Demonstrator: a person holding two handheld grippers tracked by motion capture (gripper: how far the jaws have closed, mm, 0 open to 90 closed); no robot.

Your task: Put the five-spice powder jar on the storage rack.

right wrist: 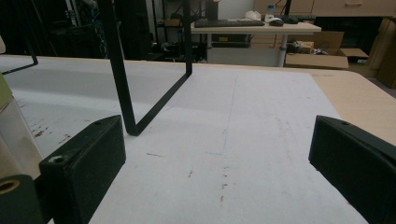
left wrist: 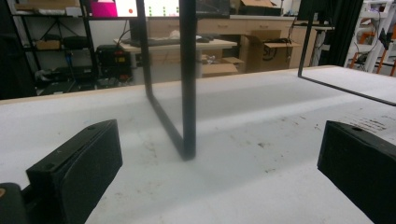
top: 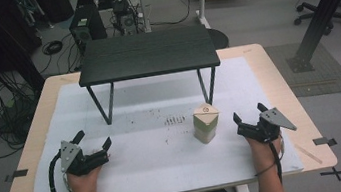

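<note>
Dim overhead light is casting soft shadows beneath the black stand (top: 147, 54); backgrounds are blurring at upper frame.

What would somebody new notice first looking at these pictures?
Probably the small black bench standing at the far middle of the white mat. Next, the little beige carton in front of it, flanked by the open left gripper and right gripper, both empty.
</note>
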